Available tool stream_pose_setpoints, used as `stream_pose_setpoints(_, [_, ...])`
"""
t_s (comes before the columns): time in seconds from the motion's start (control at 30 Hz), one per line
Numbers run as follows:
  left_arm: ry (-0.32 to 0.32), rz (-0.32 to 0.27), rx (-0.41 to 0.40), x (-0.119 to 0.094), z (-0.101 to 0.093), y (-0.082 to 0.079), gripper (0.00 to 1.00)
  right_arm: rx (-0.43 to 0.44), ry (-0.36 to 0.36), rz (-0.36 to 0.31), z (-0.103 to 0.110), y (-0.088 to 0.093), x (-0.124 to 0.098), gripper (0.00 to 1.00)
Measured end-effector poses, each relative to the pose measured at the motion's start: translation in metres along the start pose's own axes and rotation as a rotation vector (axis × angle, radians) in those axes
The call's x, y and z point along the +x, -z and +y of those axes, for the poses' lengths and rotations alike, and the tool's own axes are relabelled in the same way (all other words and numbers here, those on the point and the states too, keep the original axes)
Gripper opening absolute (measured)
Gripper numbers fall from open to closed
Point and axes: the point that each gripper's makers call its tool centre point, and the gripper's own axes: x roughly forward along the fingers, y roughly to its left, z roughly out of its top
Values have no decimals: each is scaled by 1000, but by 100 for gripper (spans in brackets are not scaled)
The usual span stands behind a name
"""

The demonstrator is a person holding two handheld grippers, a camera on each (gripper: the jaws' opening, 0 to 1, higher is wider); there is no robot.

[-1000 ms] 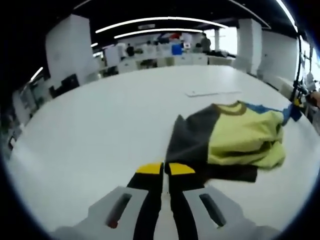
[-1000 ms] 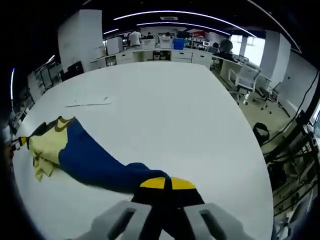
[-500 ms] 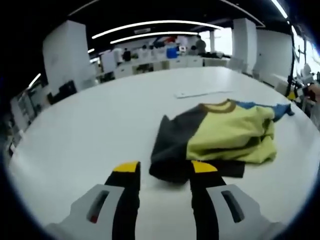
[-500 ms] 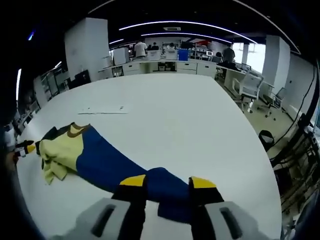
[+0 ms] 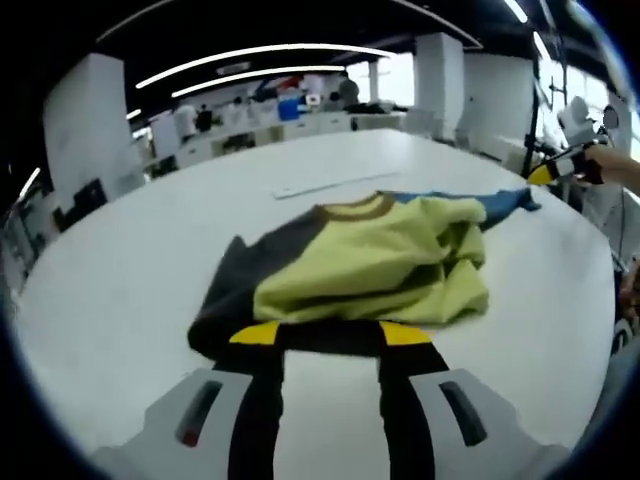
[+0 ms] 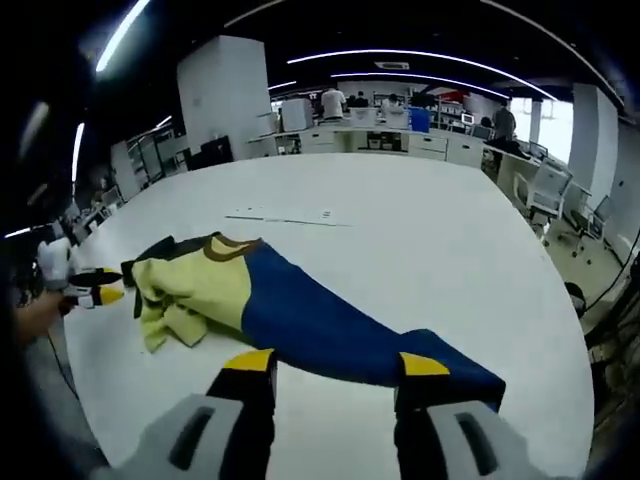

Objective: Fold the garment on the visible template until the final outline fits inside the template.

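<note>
While the garment [image 5: 370, 265] is seen in the left gripper view as a bunched heap of yellow-green cloth over a dark panel, with a brown collar at its 12 o'clock edge, its blue part is glimpsed there merely as a narrow strip running off toward 2 o'clock. That blue part is shown at length in the right gripper view, where the garment [image 6: 300, 310] is stretched from the crumpled yellow end at 9 o'clock to a blue tip at 4 o'clock. It lies on the white table [image 5: 120, 290]. A thin pale strip [image 5: 320, 185] is seen flat on the table beyond the collar, apart from the cloth.

The left gripper [image 5: 330, 335] is held low over the table with its jaws spread wide; the dark hem of the garment is seen just beyond the yellow tips and across the gap, and nothing is clasped. The right gripper [image 6: 337, 365] is likewise held with its jaws parted, the blue cloth lying just past the tips, ungripped. The right gripper is also seen from the left gripper view at 2 o'clock, and the left one from the right gripper view at 9 o'clock, beside the yellow end.
</note>
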Motion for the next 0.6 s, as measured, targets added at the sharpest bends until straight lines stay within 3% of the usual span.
stream_pose_setpoints(0.2, [36,29,21,11,-20,9,29,-15,-109,-12,41,2,6,46])
stream_pose_setpoints(0.6, [47,69,22,21,-35,24,26,-119,-270,-10,110,12,27,46])
